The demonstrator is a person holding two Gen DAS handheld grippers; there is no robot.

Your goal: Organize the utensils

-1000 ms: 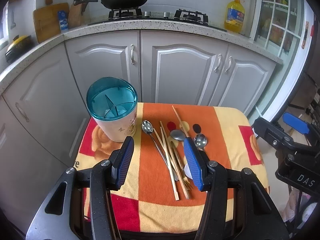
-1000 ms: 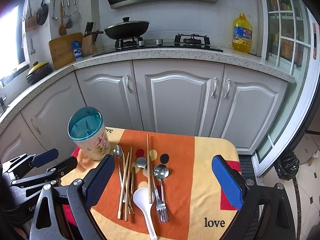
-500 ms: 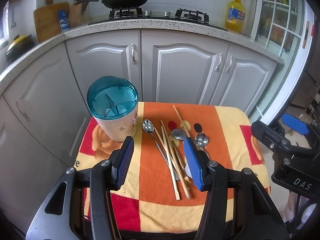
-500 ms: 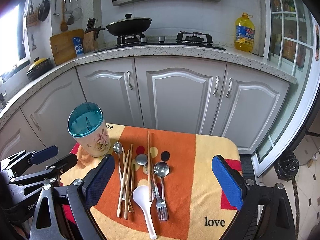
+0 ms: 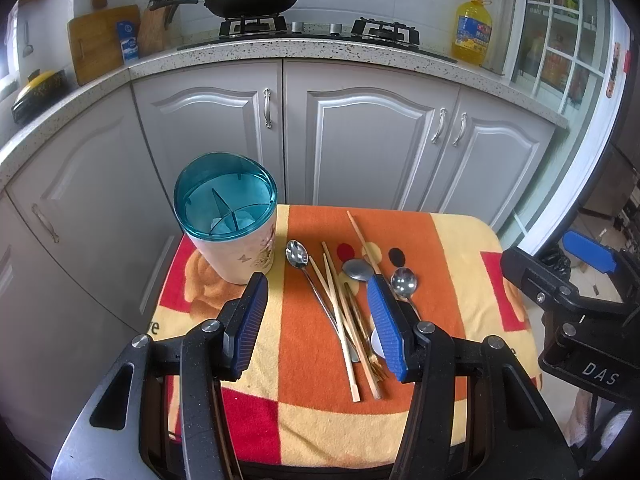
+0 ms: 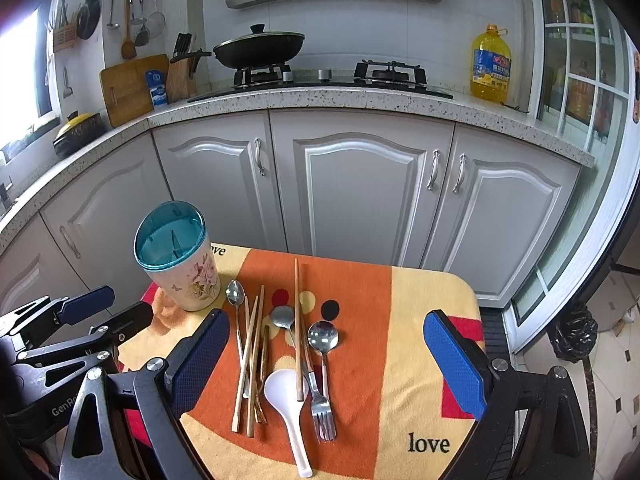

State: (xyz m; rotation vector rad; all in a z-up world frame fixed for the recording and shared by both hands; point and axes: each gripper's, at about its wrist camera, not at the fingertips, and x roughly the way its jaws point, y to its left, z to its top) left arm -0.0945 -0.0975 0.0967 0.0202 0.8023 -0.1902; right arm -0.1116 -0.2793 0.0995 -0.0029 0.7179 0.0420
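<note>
A floral holder with a teal divided top (image 5: 228,220) (image 6: 176,264) stands at the far left of a small table covered by an orange and yellow cloth (image 5: 452,240) (image 6: 420,320). Loose utensils lie in the middle: metal spoons (image 5: 298,256) (image 6: 323,338), wooden chopsticks (image 5: 340,320) (image 6: 250,352), a fork (image 6: 320,404) and a white plastic spoon (image 6: 286,404). My left gripper (image 5: 316,320) hovers open above the near end of the pile, nothing between its pads. My right gripper (image 6: 324,364) hangs wide open over the cloth, empty.
Grey kitchen cabinets (image 6: 352,188) stand right behind the table, under a speckled counter with a stove, a black wok (image 6: 256,48) and a yellow oil bottle (image 6: 490,68). A black bag (image 6: 574,332) lies on the tiled floor at right.
</note>
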